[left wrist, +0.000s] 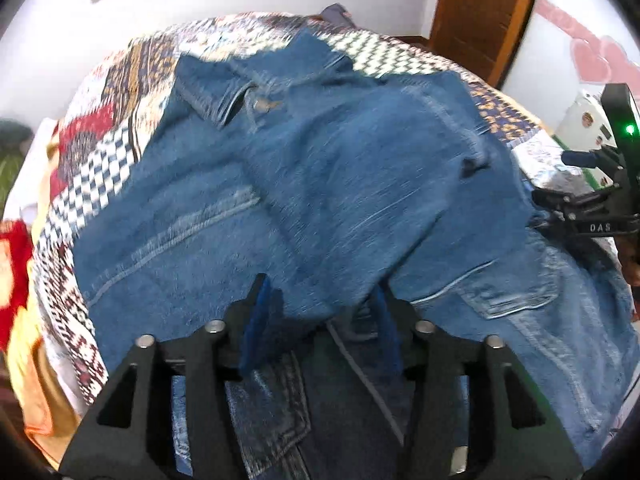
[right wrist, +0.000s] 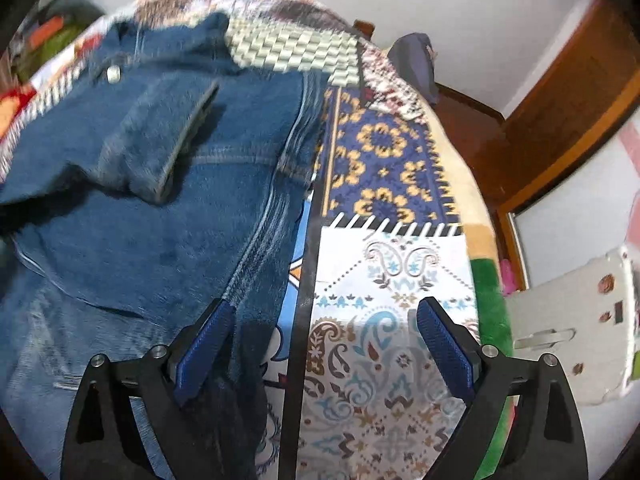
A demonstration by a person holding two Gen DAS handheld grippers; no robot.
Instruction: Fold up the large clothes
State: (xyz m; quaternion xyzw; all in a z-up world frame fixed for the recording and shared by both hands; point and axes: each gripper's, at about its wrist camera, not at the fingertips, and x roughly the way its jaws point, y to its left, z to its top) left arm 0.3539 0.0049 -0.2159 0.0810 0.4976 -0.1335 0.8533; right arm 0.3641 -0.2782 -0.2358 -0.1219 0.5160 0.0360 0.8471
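A bed (left wrist: 100, 128) covered by one patchwork quilt (right wrist: 392, 280) was seen in both views, and one denim jacket (left wrist: 320, 184) was spread over it, with a sleeve folded across the body and the collar turned toward the far wall. A single metal button (right wrist: 113, 74) was seen near the collar. Two tongs were counted, both tilted steeply down at the bed. The left tongs (left wrist: 320, 320) were held partly apart over the jacket's near edge, a fold of denim lying between the blue pads (left wrist: 256, 320) but not pinched. The right tongs (right wrist: 324, 344) were spread wide over the jacket's side seam and the quilt beside it, with nothing gripped; their body was also visible at the left view's right edge
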